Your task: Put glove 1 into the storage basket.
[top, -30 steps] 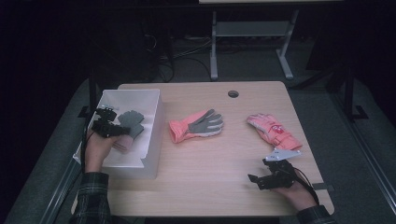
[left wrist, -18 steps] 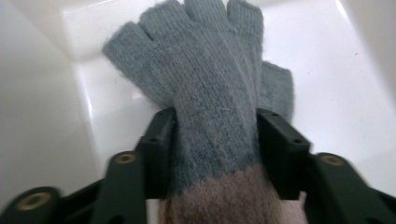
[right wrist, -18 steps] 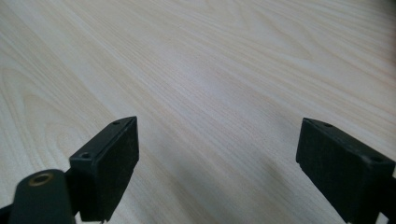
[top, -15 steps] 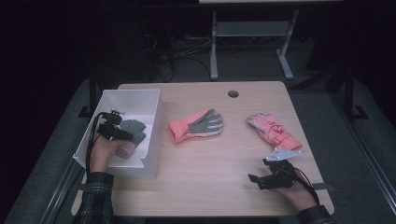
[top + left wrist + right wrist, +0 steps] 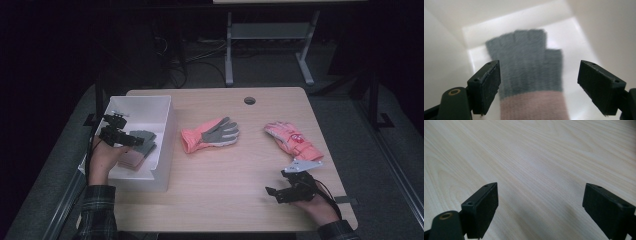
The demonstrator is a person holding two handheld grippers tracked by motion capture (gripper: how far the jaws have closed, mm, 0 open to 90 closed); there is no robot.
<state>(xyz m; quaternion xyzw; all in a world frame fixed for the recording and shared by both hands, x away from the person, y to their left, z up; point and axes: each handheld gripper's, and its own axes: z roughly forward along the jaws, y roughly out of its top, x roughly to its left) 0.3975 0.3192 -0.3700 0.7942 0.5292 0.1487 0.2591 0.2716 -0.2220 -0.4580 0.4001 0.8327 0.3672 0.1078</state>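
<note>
The left gripper (image 5: 131, 140) hangs over the white rectangular plastic bin (image 5: 161, 150) at the table's left side, and its jaws have just been opening: they now stand wide, with the grey knitted fingerless glove with a pink cuff (image 5: 527, 75) lying below and between them, the pads clear of the fabric on both sides. That glove rests flat on the bin floor, grey fingers toward the far wall, pink cuff nearest the gripper, and from above it sits in the bin's near half (image 5: 140, 145). Over on the light wooden table (image 5: 230, 190), the right gripper (image 5: 275, 193) sits low near the front right edge, jaws spread wide with bare wood between them. An orange work glove with a grey palm (image 5: 210, 135) lies mid-table, just beside the bin, and a pink patterned winter glove (image 5: 291, 141) lies farther right, well apart from it.
</note>
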